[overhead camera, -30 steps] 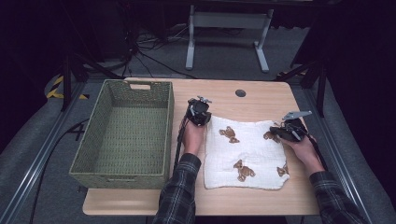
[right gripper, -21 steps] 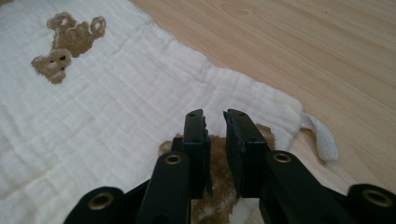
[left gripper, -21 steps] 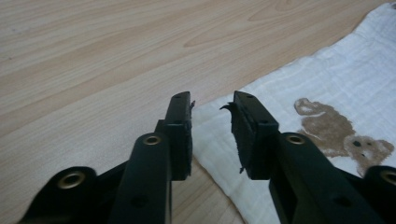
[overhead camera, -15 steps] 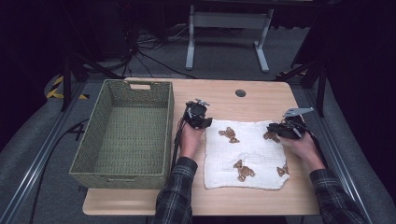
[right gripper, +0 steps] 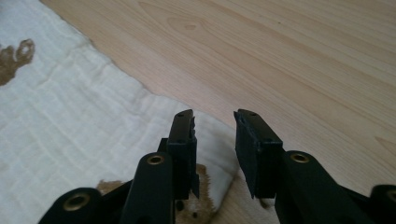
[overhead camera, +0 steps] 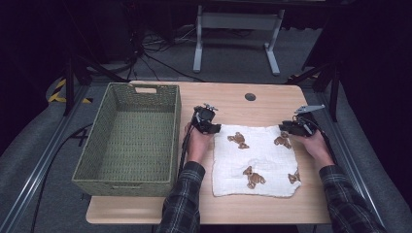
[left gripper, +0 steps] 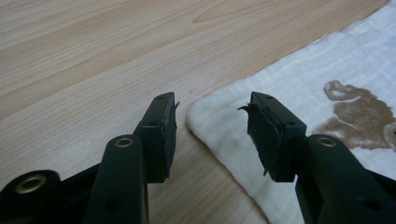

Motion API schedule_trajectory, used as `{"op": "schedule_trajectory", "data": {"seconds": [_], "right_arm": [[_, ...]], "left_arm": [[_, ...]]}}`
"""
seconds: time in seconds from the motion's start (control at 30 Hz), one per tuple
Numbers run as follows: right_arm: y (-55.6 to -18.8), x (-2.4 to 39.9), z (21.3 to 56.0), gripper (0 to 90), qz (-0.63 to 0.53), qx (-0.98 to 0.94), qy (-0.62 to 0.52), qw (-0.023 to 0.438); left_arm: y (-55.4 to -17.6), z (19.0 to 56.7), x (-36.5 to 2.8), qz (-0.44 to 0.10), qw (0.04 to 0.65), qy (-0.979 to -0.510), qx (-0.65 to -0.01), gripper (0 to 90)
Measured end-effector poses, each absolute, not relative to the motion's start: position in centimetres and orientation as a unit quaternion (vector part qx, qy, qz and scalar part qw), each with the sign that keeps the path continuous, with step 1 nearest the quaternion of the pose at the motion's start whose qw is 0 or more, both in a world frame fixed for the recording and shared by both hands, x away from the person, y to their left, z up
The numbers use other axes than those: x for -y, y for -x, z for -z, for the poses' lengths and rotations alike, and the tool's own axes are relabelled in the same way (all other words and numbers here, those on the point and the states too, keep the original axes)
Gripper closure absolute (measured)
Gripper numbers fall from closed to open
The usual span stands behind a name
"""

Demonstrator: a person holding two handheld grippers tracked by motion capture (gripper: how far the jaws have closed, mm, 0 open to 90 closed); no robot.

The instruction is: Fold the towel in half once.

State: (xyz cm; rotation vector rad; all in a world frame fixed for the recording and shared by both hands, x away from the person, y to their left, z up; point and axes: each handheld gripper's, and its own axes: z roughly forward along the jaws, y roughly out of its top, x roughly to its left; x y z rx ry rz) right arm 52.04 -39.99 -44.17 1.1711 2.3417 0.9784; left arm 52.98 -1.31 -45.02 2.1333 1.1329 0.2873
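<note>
Both grippers have let go since the earlier frames: their jaws have just been opening, and each far corner of the cloth [overhead camera: 255, 160] now lies flat on the table [overhead camera: 233, 99] instead of being pinched.

At the left stands one green woven basket [overhead camera: 130, 141], its right wall just beside the person's left forearm. One left gripper [overhead camera: 206, 121] sits at the cloth's far left corner; in the left gripper view its jaws stand spread, the corner [left gripper: 205, 116] lying loose between them with no pad pressing on it. One white cloth with four brown bear prints, two of them cut by its right edge, lies spread on the right half of the table, its near edge a little short of the table's near edge. One right gripper [overhead camera: 295, 127] sits at the far right corner; its jaws [right gripper: 215, 140] are parted too, over the corner without gripping it.

Bare wood lies open beyond the cloth's far edge, with one small dark round hole [overhead camera: 250, 96] there, and a narrow strip to its right.
</note>
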Motion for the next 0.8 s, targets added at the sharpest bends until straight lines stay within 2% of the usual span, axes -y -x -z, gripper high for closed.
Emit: {"op": "schedule_trajectory", "data": {"seconds": [0.17, 0.27, 0.33, 0.4, 0.5, 0.63, 0.8], "right_arm": [[-52.5, 40.5, 44.9, 64.4, -0.345, -0.821, -0.425, 0.162], [-52.5, 40.3, 45.0, 65.8, -0.341, -0.822, -0.425, 0.167], [-52.4, 40.2, 45.1, 70.0, -0.335, -0.823, -0.422, 0.176], [-52.3, 40.2, 45.1, 78.1, -0.334, -0.823, -0.422, 0.181], [-52.1, 40.2, 45.2, 86.2, -0.337, -0.823, -0.421, 0.176], [-51.9, 40.3, 45.0, 87.9, -0.337, -0.827, -0.418, 0.167], [-51.2, 40.2, 43.9, 88.1, -0.351, -0.826, -0.408, 0.168]], "left_arm": [[-53.2, 45.4, 1.6, -0.116, 0.338, -0.829, -0.43, 51.9], [-53.3, 45.7, 1.9, -0.121, 0.333, -0.832, -0.427, 56.0], [-53.3, 45.6, 2.0, -0.123, 0.33, -0.834, -0.425, 62.1], [-53.2, 45.6, 2.1, -0.13, 0.323, -0.838, -0.42, 70.3], [-53.1, 45.6, 2.1, -0.116, 0.329, -0.836, -0.422, 82.4], [-53.0, 45.1, 2.0, -0.104, 0.34, -0.832, -0.426, 85.2], [-52.2, 43.5, 1.9, -0.118, 0.358, -0.828, -0.415, 85.3]]}}
